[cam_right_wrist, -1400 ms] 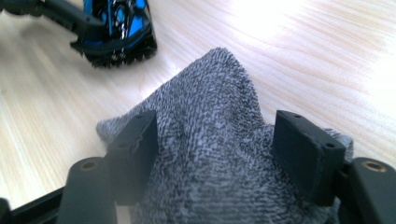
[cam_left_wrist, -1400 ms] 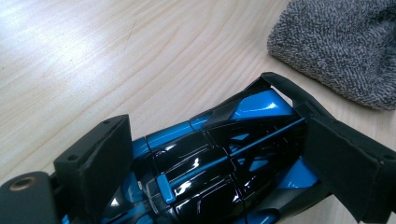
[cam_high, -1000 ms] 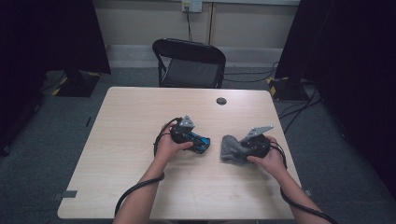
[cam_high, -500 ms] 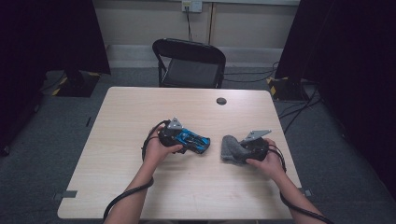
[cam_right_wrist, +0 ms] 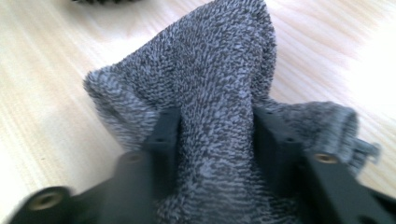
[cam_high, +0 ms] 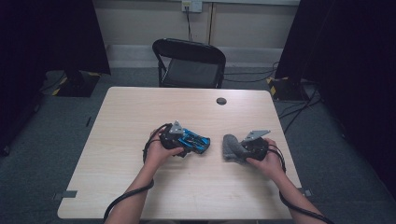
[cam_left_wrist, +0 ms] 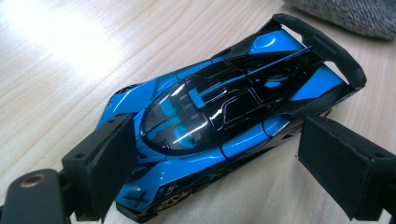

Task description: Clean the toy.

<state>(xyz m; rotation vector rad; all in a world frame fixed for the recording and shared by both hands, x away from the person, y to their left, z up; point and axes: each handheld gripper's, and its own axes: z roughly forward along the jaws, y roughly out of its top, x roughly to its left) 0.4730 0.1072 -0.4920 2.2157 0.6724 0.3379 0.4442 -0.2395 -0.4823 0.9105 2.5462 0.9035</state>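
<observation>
a dim room with dark curtains at both sides and a black folding chair (cam_high: 189,63) pushed up to the far edge frames the pale wooden table (cam_high: 126,121) we work at. in the high view, our left gripper (cam_high: 198,142) lies low near the table's middle, pointing right, with the blue toy car (cam_high: 195,140) at its tip; our right gripper (cam_high: 233,150) sits just to the right of it, pointing left, its front buried in a grey cloth (cam_high: 232,148) that rests on the wood near the car but apart from it. a small dark round cap (cam_high: 221,101) marks the table's far side, and cables trail from both grippers toward the near edge. in the left gripper view, the blue toy car (cam_left_wrist: 224,112) stands on the table on its wheels, nose toward the camera, between jaws that have just been opening: the left pad sits against the car's front flank, the right pad stands clear of its side, so the car is not clamped. a corner of the grey cloth (cam_left_wrist: 345,16) shows beyond the car's rear wing. in the right gripper view, the jaws have just been closing and now pinch a raised fold of the grey cloth (cam_right_wrist: 219,93), pads pressing it from both sides, the rest slumped on the table.
</observation>
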